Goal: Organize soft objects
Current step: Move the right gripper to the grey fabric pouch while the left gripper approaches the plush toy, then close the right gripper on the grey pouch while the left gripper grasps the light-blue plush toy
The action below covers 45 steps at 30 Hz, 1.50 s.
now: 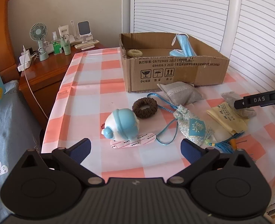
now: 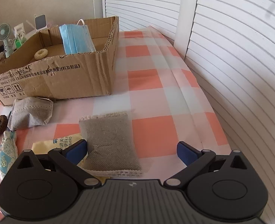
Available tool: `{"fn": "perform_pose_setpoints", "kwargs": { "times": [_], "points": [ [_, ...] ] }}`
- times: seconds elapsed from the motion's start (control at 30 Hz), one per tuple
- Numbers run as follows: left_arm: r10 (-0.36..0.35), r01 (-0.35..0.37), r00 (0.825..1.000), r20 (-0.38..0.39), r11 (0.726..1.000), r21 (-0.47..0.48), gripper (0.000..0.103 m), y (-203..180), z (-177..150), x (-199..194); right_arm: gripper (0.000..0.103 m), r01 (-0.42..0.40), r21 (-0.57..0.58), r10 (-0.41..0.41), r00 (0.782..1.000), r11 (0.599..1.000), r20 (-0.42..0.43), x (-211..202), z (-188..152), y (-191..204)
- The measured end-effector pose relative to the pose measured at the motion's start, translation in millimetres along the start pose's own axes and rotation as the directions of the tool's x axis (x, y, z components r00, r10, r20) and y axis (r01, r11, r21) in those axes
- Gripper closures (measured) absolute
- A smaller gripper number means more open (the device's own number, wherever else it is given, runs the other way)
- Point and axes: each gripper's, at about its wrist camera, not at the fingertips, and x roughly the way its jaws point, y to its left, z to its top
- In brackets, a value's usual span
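Sachets, scrunchies and pouches lay scattered on the checked tabletop (image 1: 92, 97) in front of a cardboard box (image 2: 66, 78), which already held a blue face mask (image 2: 75, 39) and a pale scrunchie (image 2: 41, 53). Item in hand, by judgement: the grey mesh sachet (image 2: 109, 141), lying flat with its lace-edged end nearest the right gripper (image 2: 131, 152), whose jaws stood spread wide, the left one just beside or touching the sachet's edge and the right one well clear over bare cloth. The sachet overlapped a yellow printed packet (image 2: 66, 141), so a good grasp would likely call for shifting the right gripper leftward until the sachet sat centred between the jaws, then closing across its narrow width without catching the packet beneath. As a loosely filled bag it would probably sag, so a firm pinch near the middle seemed wiser than one at the lace hem. Left gripper (image 1: 135, 148) hovered with jaws spread and empty above a pink plaster strip (image 1: 135, 141), near a blue-and-white toy (image 1: 121, 127). Also awaiting sorting: a brown scrunchie (image 1: 144, 107), a second grey sachet (image 1: 180, 92) by the box wall, and an embroidered pouch (image 1: 192, 128) with blue cord and tassel. Risk noted: the box's near wall stood fairly tall, so the lift would need clearance.
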Motion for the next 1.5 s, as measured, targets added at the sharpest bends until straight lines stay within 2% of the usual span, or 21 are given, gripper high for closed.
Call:
{"fn": "perform_pose_setpoints", "kwargs": {
  "times": [0.07, 0.3, 0.47, 0.67, 0.73, 0.83, 0.93, 1.03, 1.17, 1.33, 1.4, 1.43, 1.5],
  "points": [
    [0.001, -0.001, 1.0, -0.011, 1.0, 0.002, 0.001, -1, 0, 3, 0.0, 0.019, -0.041, -0.018, 1.0, 0.999, 0.004, 3, -1, 4],
    [0.005, -0.005, 0.998, -0.058, 1.0, -0.011, 0.001, 0, -5, 19, 0.0, -0.049, -0.048, 0.05, 0.998, 0.998, 0.024, 8, -7, 1],
    [-0.008, 0.003, 0.995, -0.1, 0.999, -0.047, 0.001, 6, -14, 31, 0.0, -0.049, -0.048, 0.051, 0.998, 0.998, 0.037, 8, -9, 1],
    [0.024, -0.028, 0.997, -0.074, 0.999, -0.046, 0.001, 5, -14, 34, 0.0, -0.047, -0.049, 0.051, 0.996, 0.998, 0.074, 6, -15, 1],
    [0.003, -0.009, 0.997, -0.072, 0.996, -0.085, 0.001, 9, -10, 32, 0.0, -0.046, -0.051, 0.05, 0.995, 0.998, 0.083, 5, -17, 2],
    [-0.053, 0.05, 0.998, -0.016, 0.988, -0.149, 0.001, 15, -2, 27, 0.0, -0.046, -0.049, 0.05, 0.995, 0.998, 0.087, 5, -17, 2],
    [-0.019, 0.02, 1.0, 0.006, 0.987, -0.158, 0.001, 16, 7, 30, 0.0, -0.045, -0.049, 0.05, 0.994, 0.998, 0.092, 4, -18, 2],
    [-0.002, 0.005, 1.0, 0.016, 0.982, -0.189, 0.004, 20, 11, 34, 0.0, -0.045, -0.051, 0.05, 0.994, 0.998, 0.099, 4, -19, 2],
    [0.002, 0.002, 1.0, 0.018, 0.966, -0.258, 0.027, 28, 13, 39, 0.0, -0.045, -0.052, 0.05, 0.993, 0.998, 0.103, 4, -19, 2],
    [0.005, -0.003, 1.0, 0.006, 0.957, -0.29, 0.034, 29, 13, 45, 0.0, -0.048, -0.058, 0.054, 0.992, 0.997, 0.11, 4, -19, 2],
    [0.004, -0.001, 1.0, 0.009, 0.953, -0.303, 0.046, 31, 13, 46, 0.0, -0.048, -0.064, 0.055, 0.992, 0.997, 0.114, 3, -20, 2],
    [0.004, -0.001, 1.0, 0.009, 0.952, -0.307, 0.048, 32, 13, 47, 0.0, -0.049, -0.068, 0.057, 0.992, 0.996, 0.115, 3, -20, 2],
    [0.006, -0.003, 1.0, 0.007, 0.952, -0.305, 0.047, 32, 14, 47, 0.001, -0.054, -0.083, 0.064, 0.99, 0.995, 0.122, 1, -20, 3]
  ]
}}
